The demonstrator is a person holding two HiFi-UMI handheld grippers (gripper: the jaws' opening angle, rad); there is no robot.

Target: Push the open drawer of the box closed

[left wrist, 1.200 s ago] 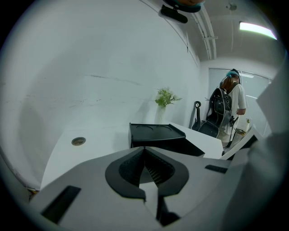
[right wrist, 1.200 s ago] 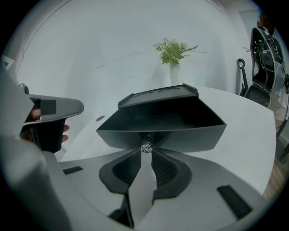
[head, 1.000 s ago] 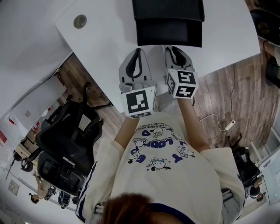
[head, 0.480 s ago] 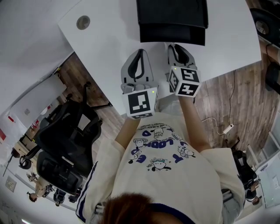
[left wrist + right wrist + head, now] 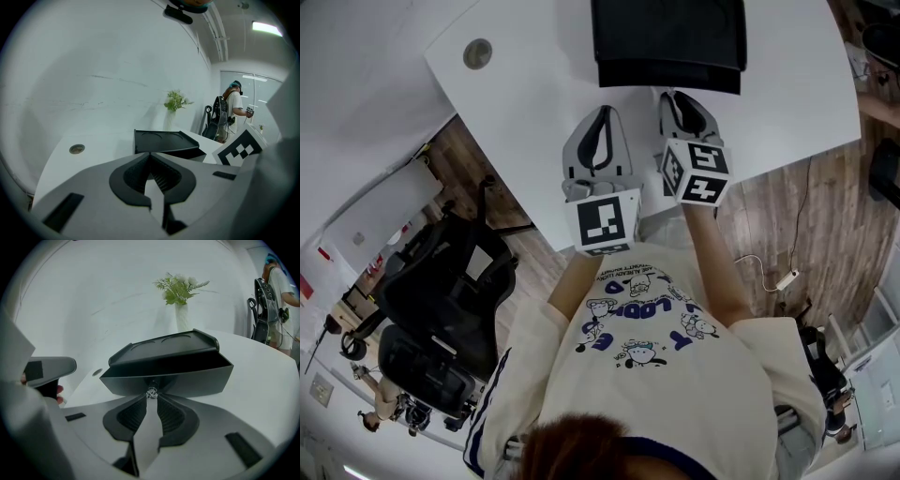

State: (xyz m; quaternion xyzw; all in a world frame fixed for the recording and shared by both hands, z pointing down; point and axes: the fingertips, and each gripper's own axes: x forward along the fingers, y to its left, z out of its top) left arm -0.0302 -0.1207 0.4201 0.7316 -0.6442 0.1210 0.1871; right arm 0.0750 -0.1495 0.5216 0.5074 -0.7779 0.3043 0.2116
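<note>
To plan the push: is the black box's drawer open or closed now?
Open: the drawer juts out past the box, its dark inside showing; right gripper holds its knob.

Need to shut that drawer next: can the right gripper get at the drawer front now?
Likely yes. The right gripper sits with its tips at the small knob on the drawer front, nothing between, and the left gripper is off to its side.

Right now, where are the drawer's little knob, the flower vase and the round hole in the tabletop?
drawer knob (image 5: 151, 393): right gripper view, on its shiny tip.
flower vase (image 5: 182, 319): right gripper view, on the white vase body.
round hole (image 5: 477, 53): head view, on its centre.
</note>
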